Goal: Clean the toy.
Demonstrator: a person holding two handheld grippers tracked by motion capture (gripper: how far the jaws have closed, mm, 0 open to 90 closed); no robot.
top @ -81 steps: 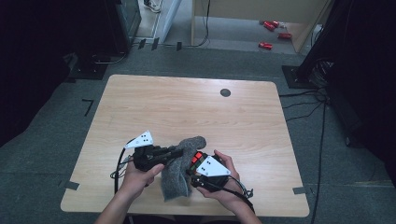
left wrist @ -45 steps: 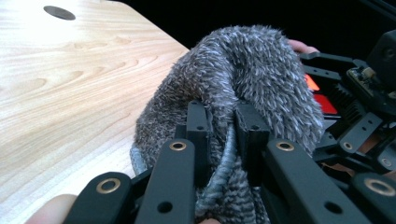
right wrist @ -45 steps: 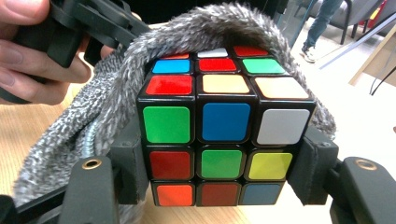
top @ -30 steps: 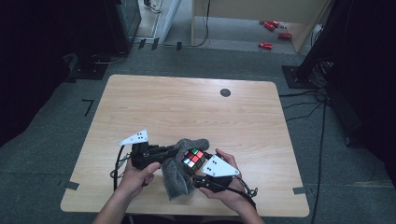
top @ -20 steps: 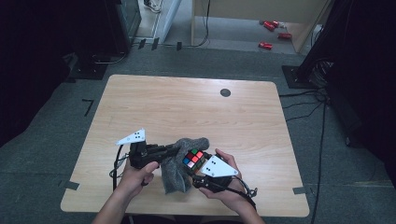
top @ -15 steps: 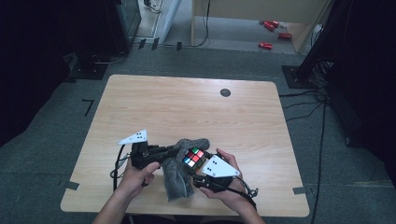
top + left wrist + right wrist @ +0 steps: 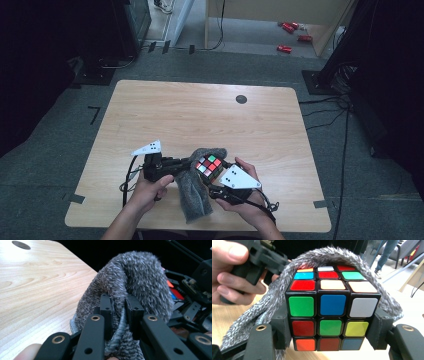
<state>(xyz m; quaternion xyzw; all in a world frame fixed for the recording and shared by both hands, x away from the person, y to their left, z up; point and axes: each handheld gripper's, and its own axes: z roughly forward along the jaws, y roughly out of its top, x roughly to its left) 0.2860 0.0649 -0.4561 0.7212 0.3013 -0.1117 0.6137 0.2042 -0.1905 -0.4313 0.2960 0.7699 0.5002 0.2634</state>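
**Cube half-wrapped, cloth could slip**

Near the tabletop's [image 7: 165, 110] front edge, the right claw [image 7: 329, 330] clamps the multicoloured plastic puzzle cube [image 7: 329, 315]. The left claw [image 7: 120, 312] pinches the fuzzy grey cloth [image 7: 140, 282] draped behind it (a thin hold); tugging may dislodge the cube.

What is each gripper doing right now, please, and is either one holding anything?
Left gripper: closed, pinching the grey fuzzy cloth.
Right gripper: closed on the puzzle cube, gripping its two sides.
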